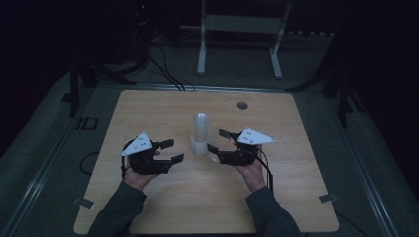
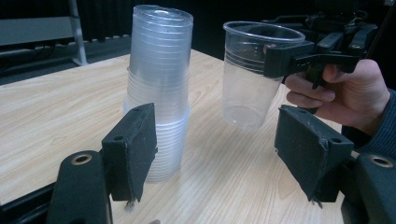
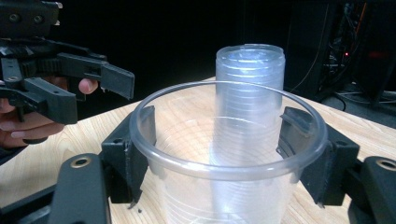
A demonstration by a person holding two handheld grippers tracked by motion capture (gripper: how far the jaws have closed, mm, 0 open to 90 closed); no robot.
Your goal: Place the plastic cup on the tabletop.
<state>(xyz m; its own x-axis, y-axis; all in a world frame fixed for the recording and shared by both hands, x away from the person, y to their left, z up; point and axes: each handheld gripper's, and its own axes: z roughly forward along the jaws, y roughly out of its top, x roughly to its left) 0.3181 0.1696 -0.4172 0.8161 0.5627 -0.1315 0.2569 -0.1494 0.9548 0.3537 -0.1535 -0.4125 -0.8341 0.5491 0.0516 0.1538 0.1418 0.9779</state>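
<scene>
Progress: right gripper [image 1: 216, 143] clamps one cup [image 2: 250, 74], lifted beside stack [image 2: 159, 84]. Left gripper [image 1: 170, 150] wide open, empty. Rest of stack likely remains to separate.

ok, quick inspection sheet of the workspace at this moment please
Surface: wooden table, a round hole near its far edge.
Job's things: stack of clear cups standing upright mid-table; single clear cup held off the table beside it.
Clutter: nothing seen.
Grippers: right claw clamped around the single cup; left claw open, holding nothing, aimed at the stack.
Cables: black cables on the floor beyond the table.
Surroundings: dark room, white frame behind the table.
</scene>
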